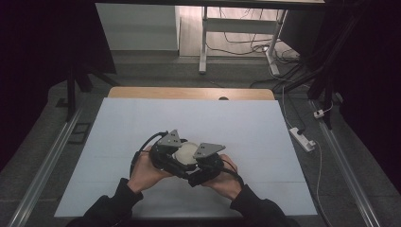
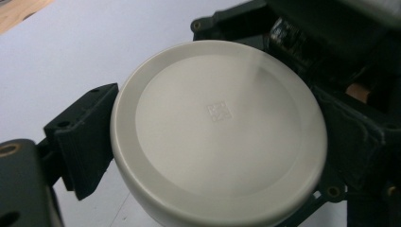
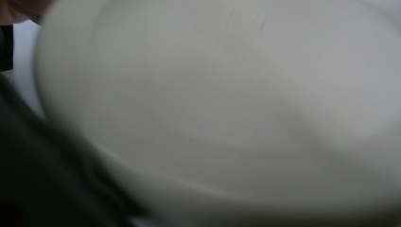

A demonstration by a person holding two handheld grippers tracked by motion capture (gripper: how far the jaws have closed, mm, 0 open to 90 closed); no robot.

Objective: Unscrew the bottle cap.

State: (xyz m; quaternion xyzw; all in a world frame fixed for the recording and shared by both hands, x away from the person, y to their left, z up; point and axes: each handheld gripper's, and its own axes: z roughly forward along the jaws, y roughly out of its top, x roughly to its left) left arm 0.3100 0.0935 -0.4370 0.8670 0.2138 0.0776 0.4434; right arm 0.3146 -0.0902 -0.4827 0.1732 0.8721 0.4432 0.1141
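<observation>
A white round dish (image 1: 185, 152) with a small square mark on its flat face (image 2: 220, 112) is held up just above the white table sheet (image 1: 142, 118), between both grippers. My left gripper (image 2: 217, 127) has a black jaw against the dish's rim on each side and is shut on it. In the high view the left gripper (image 1: 170, 150) meets the dish from the left and the right gripper (image 1: 204, 160) from the right. In the right gripper view the dish (image 3: 227, 104) is very close and blurred, and its jaws are hidden.
The sheet covers a wooden table (image 1: 189, 92). On the floor beyond stand a white desk frame (image 1: 204, 42) and loose cables, with a power strip (image 1: 302, 138) at the right. Metal rails (image 1: 47, 161) run along both sides.
</observation>
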